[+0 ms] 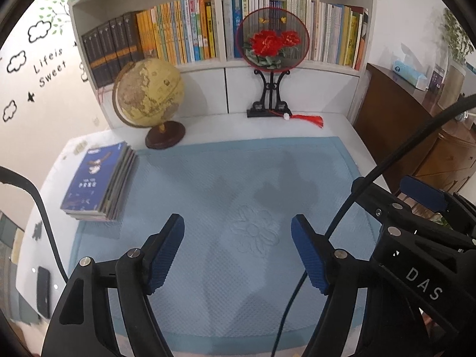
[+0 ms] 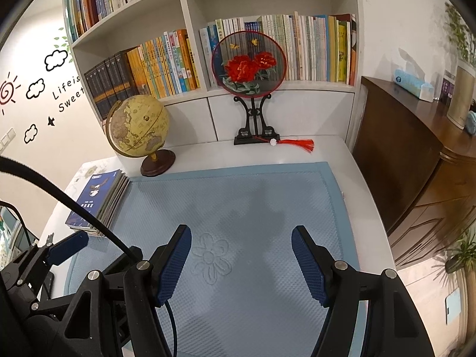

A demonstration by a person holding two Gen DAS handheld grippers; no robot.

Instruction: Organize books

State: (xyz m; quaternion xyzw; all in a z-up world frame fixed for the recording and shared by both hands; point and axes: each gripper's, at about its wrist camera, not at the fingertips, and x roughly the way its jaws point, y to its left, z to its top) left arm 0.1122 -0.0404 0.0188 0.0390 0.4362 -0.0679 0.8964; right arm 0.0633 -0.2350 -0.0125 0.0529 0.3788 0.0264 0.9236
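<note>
My left gripper (image 1: 238, 253) and right gripper (image 2: 241, 263) both hang with fingers wide and empty; the stack of books (image 1: 99, 180) lies ahead-left of them on the table (image 1: 208, 125), probably heavy, slippery-covered thin paperbacks, best pinched singly at the spine edge

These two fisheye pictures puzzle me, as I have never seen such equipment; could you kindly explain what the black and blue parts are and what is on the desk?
They are two hand-held grippers, one in each of a person's hands, each with a camera looking along its fingers. One picture looks out over the left gripper, the other over the right gripper; each gripper also shows at the edge of the other's picture. Both stand with their jaws open and hold nothing. Below them a blue mat covers a white desk. A stack of books lies at the mat's left edge. Behind stand a globe and a round embroidered fan on a stand, in front of a bookshelf.
</note>
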